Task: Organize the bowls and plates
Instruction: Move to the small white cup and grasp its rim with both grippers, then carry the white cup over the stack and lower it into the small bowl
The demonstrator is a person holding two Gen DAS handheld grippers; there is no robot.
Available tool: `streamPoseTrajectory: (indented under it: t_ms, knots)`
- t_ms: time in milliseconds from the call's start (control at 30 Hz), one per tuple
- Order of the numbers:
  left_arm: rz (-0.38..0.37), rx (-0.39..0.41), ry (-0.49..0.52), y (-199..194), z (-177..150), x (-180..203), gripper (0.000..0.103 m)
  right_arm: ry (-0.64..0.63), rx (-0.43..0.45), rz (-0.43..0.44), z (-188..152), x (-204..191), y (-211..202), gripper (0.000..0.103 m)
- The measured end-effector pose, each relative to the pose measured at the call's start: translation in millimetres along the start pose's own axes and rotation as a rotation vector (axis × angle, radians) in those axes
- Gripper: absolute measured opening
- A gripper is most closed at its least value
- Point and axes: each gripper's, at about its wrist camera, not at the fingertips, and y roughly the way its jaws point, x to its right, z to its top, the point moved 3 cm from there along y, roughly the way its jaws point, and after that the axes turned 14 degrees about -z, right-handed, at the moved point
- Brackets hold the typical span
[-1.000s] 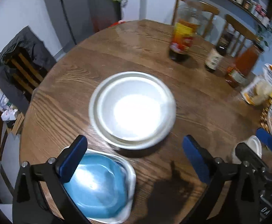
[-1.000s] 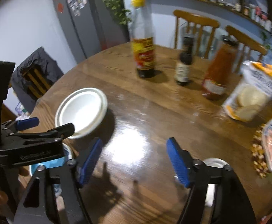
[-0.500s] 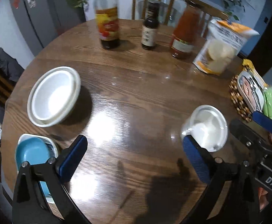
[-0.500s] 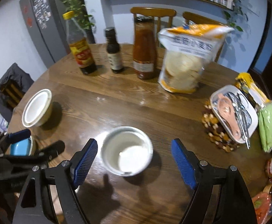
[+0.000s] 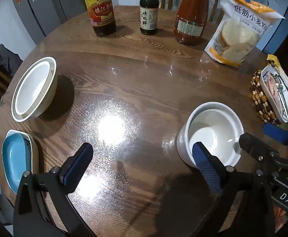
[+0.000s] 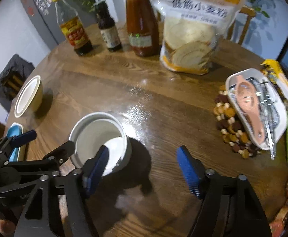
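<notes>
A deep white bowl (image 5: 213, 132) stands on the round wooden table (image 5: 144, 83), right of centre; it also shows in the right wrist view (image 6: 99, 136). A wide cream bowl with a white bowl nested in it (image 5: 34, 88) stands at the left edge. A blue dish in a white dish (image 5: 15, 158) sits at the near left. My left gripper (image 5: 142, 162) is open, its right finger at the white bowl's near rim. My right gripper (image 6: 142, 165) is open, its left finger over the white bowl's near rim.
Three sauce bottles (image 5: 147, 7) and a flour bag (image 5: 240, 31) stand at the back. A dish of utensils on a beaded mat (image 6: 254, 106) and green packets sit at the right edge. Chairs stand around the table.
Both grippers have swung right and closed in on the deep white bowl, which is now larger and at their fingers. The stacked bowls have slid to the left edge of view.
</notes>
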Motion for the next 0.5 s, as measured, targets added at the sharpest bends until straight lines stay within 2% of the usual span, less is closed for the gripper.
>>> streamPoseTrajectory:
  t_ms: [67, 133, 167, 233, 333, 500]
  knots:
    - [0.021, -0.009, -0.007, 3, 1, 1, 0.099, -0.02, -0.016, 0.022, 1, -2, 4, 0.059]
    - [0.035, -0.018, -0.014, 5, 1, 3, 0.096, -0.047, -0.036, 0.036, 3, -5, 11, 0.045]
    - [0.04, -0.024, -0.011, 6, 1, 5, 0.095, -0.061, -0.043, 0.035, 4, -7, 14, 0.043]
    - [0.052, -0.026, -0.008, 7, 2, 10, 0.087, -0.089, -0.048, 0.055, 6, -10, 17, 0.033]
    - [0.051, -0.039, -0.01, 11, 2, 13, 0.076, -0.127, -0.048, 0.06, 9, -18, 19, 0.024]
    - [0.045, -0.062, -0.031, 17, 1, 11, 0.072, -0.157, -0.052, 0.083, 11, -25, 24, 0.013]
